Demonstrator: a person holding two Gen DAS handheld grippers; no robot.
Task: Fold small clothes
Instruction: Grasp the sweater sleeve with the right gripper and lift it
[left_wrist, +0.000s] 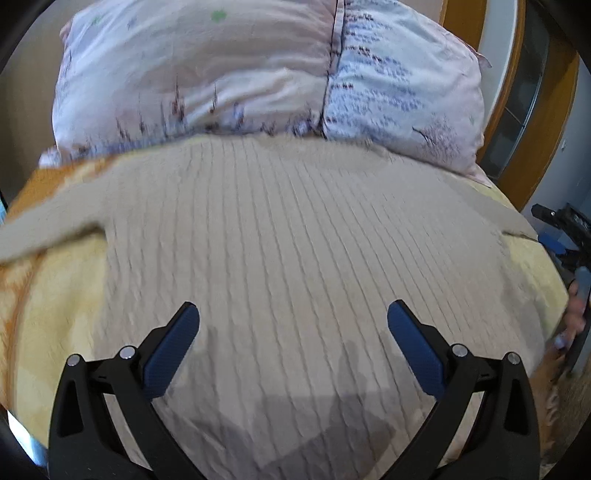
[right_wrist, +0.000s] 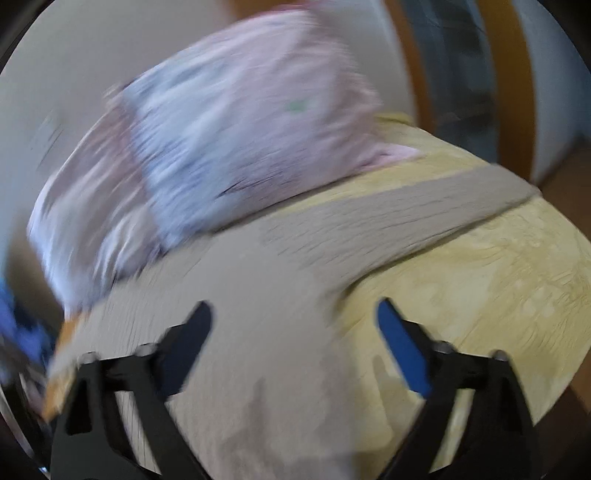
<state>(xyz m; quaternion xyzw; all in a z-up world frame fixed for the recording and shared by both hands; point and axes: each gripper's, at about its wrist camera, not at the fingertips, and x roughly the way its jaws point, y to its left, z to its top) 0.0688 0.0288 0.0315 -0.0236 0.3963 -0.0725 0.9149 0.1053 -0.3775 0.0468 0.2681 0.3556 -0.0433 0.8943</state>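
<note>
Over on the left of the left wrist view, 1 sleeve (left_wrist: 44, 229) of the beige ribbed sweater (left_wrist: 295, 240) runs off toward the frame edge, lying across the yellow and orange bedspread (left_wrist: 48, 325). The sweater itself is spread flat on the bed, ribs running away from the camera, its far edge right up against the pink and pale blue patterned pillow (left_wrist: 221, 74). The left claw (left_wrist: 293, 317) hovers above the sweater's body, both blue pads (left_wrist: 173, 350) spread wide apart, nothing between them, only knit fabric below. Further right, the other sleeve (left_wrist: 513, 221) reaches out to the bed's edge, and beyond it a hand (left_wrist: 574, 317) shows at the rim on a dark tool; the detail there is too blurred to read.

Now the right wrist view, and it is smeared with motion. The pillow (right_wrist: 229, 140) fills the upper left. The sweater (right_wrist: 258, 332) lies beneath the right claw (right_wrist: 293, 317), whose fingers stand apart with nothing gripped; its left finger is over the knit, its right finger over bare bedspread (right_wrist: 498, 295). The right sleeve (right_wrist: 424, 206) stretches away to the upper right across the yellow cover. A wooden door frame (right_wrist: 509, 92) stands behind.
</note>
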